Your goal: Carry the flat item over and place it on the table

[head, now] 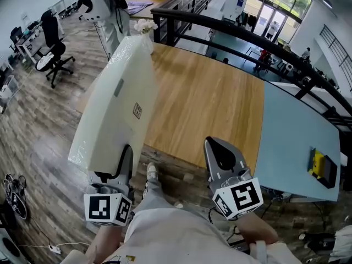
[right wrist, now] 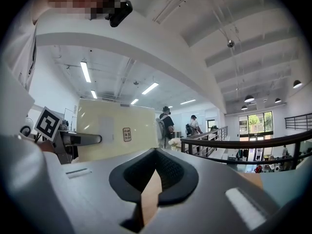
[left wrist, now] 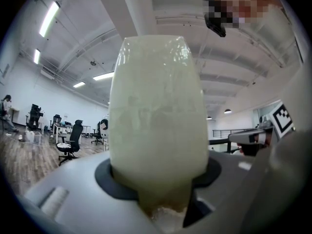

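Flat panel (head: 110, 131), label (head: 137, 110) illegible, tight in left gripper (head: 124, 159) jaws; right gripper (head: 215, 147) jaws together.

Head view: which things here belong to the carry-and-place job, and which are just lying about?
In the job:
- flat cream panel, clamped in the left gripper
- wooden table, where it goes

Lying about:
- yellow and black item on the table's blue part
- white flowers at the far end
- office chair
- right gripper, shut and empty

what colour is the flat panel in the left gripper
The panel is pale cream under clear wrap; clearest in the head view.
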### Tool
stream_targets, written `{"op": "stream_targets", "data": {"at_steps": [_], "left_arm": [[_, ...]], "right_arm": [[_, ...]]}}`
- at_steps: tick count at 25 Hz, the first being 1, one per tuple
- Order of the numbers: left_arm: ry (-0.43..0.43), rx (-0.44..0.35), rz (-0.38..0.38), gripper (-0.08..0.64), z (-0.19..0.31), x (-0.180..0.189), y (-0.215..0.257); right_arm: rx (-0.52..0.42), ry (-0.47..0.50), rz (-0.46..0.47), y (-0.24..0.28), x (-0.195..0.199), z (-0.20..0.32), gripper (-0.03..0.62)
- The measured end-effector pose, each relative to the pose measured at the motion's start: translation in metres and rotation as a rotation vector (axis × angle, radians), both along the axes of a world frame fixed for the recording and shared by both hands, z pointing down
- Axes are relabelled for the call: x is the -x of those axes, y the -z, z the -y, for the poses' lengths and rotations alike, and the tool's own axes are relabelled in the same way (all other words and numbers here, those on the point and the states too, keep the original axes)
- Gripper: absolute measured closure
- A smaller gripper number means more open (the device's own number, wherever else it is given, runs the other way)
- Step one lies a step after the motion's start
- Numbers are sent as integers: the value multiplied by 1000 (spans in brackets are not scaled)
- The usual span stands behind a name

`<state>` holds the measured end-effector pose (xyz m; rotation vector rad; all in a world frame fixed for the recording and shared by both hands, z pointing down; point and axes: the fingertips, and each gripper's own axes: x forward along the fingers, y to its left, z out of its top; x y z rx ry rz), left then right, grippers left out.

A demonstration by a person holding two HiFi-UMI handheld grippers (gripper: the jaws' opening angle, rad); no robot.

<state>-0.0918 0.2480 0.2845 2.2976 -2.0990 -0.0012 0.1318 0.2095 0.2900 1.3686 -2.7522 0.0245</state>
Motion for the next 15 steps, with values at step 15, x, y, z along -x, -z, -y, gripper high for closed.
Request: {"op": "stream_targets", "data": {"at_steps": [15], "left_arm": [[-43,25,-4,302,149,54,5]], "right_arm": [[14,-28,-3,14,57,136,591]]}}
